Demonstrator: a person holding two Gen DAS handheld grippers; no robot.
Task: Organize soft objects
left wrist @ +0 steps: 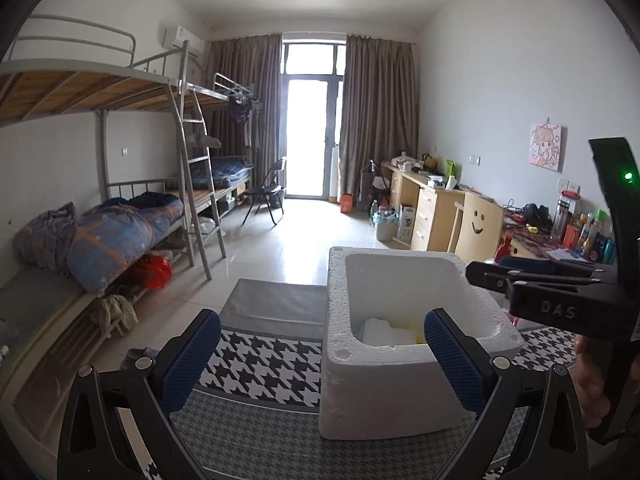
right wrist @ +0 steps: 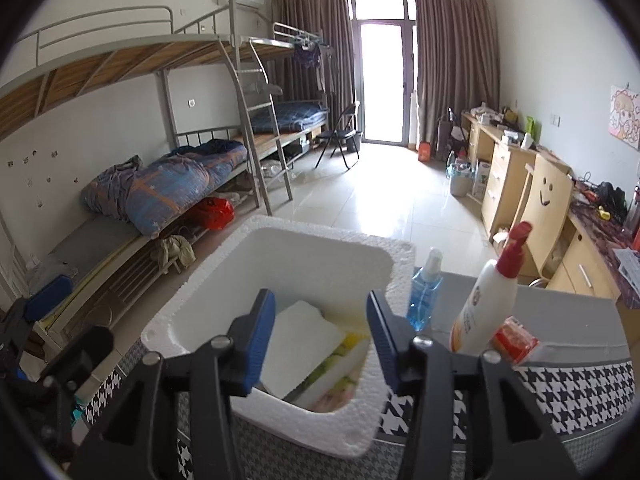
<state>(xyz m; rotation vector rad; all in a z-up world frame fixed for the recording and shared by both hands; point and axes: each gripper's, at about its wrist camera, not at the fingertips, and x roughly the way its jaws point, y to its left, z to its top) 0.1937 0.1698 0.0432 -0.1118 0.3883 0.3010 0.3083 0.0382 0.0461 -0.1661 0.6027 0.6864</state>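
A white foam box (left wrist: 400,380) stands on a houndstooth cloth (left wrist: 264,364). In the right wrist view the box (right wrist: 280,240) holds a white sponge block (right wrist: 300,348) and yellow, green and pink sponges (right wrist: 340,364). My left gripper (left wrist: 320,360) is open and empty, its right pad against the box's near side. My right gripper (right wrist: 320,336) is open and empty, just above the box's opening. It also shows in the left wrist view (left wrist: 540,284), over the box's right rim.
A blue spray bottle (right wrist: 425,292), a white pump bottle with red top (right wrist: 488,300) and a red packet (right wrist: 514,340) stand right of the box. Bunk beds (left wrist: 120,220) line the left wall, desks (left wrist: 432,208) the right.
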